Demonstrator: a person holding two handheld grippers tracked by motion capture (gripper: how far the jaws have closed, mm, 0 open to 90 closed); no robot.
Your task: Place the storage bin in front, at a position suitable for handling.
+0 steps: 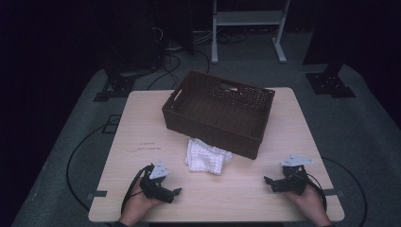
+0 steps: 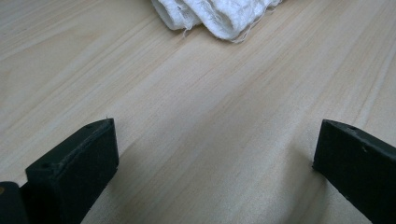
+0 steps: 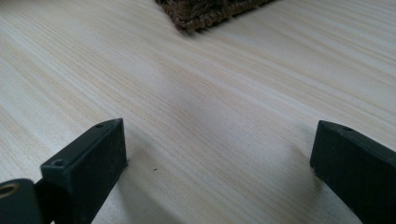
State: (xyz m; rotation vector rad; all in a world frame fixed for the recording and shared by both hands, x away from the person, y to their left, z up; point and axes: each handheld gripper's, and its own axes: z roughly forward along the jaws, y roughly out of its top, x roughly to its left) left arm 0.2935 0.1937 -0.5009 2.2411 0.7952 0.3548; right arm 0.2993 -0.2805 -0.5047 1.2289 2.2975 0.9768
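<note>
A crumpled white cloth [image 1: 206, 157] lies on the light wooden table [image 1: 142, 123], touching the front wall of a dark brown wicker basket [image 1: 220, 112]. My left gripper [image 1: 174, 192] rests near the table's front edge, left of the cloth, open with only bare wood between its jaws. In the left gripper view the cloth [image 2: 219, 14] lies ahead at the top. My right gripper [image 1: 269, 182] rests near the front right, open and holding nothing. A corner of the basket [image 3: 205, 11] sits ahead in the right gripper view.
The basket stands at the table's back middle and looks empty inside. A white metal frame [image 1: 248, 28] and black stand feet [image 1: 118, 87] sit on the grey floor beyond the table. Cables run across the floor on both sides.
</note>
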